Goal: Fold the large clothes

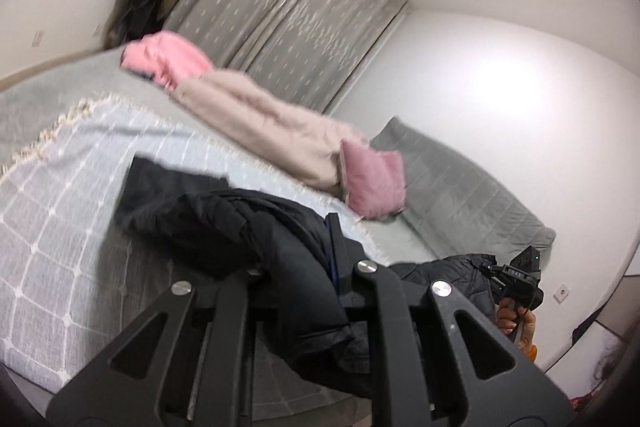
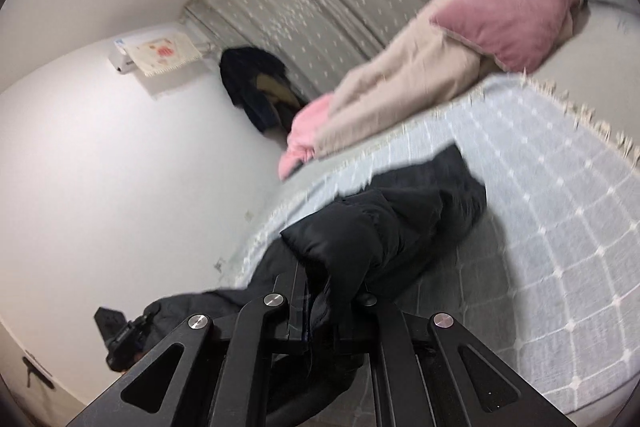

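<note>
While both my grippers, left [image 1: 336, 251] and right [image 2: 316, 291], pinch the black padded jacket [image 1: 224, 227] at its edge above the checked bedspread [image 1: 60, 187], it sags, soft, bulky and slippery; I'd grip seams, not puffed panels.

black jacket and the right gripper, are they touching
Touching. The right wrist view shows the right gripper with its jaws shut on a fold of the black jacket, the fabric pinched between them with no gap.
</note>
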Tool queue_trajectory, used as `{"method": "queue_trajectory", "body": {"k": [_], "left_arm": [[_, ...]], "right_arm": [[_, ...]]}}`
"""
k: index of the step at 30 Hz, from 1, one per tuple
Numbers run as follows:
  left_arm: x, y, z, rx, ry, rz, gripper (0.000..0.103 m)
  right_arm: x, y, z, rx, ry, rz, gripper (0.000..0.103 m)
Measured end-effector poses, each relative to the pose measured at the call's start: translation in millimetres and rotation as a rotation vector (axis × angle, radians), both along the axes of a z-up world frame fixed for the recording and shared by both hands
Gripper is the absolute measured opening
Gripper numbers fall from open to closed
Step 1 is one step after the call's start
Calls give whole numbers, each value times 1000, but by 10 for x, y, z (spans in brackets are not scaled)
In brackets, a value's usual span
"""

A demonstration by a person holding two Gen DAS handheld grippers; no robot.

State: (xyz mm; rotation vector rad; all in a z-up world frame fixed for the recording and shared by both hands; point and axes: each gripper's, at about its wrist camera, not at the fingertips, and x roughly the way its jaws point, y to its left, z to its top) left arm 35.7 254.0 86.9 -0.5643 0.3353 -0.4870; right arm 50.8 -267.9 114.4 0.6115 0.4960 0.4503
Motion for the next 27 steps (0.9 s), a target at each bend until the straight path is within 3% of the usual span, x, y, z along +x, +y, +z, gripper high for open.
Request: {"method": "queue_trajectory", "body": {"k": [5,8,13,17,20,23,27], "left_arm": [[-221,3,165,-28,-103,-37,14],[-202,13,183,-35,-114,-35,15],[234,57,89,-38,29,58,15],[753,92,6,-23,135,143,15],[1137,93,-117,28,190,220,15],[1508,76,-417,73,237,283,15],[1876,48,-826,148,353,325,16]], "right_arm": [[-232,-82,293,31,-92,-39,6],[-272,-105,402,37,-132,-66,6],[54,-94,373,53,-86,-108,6],[582,-44,206,28,-32,-182,6],[988,-79,2,43,-11,-221,6],[1344,-113,-264,21,5,-259,7],[1903,-116,-792,21,147,-246,7]]}}
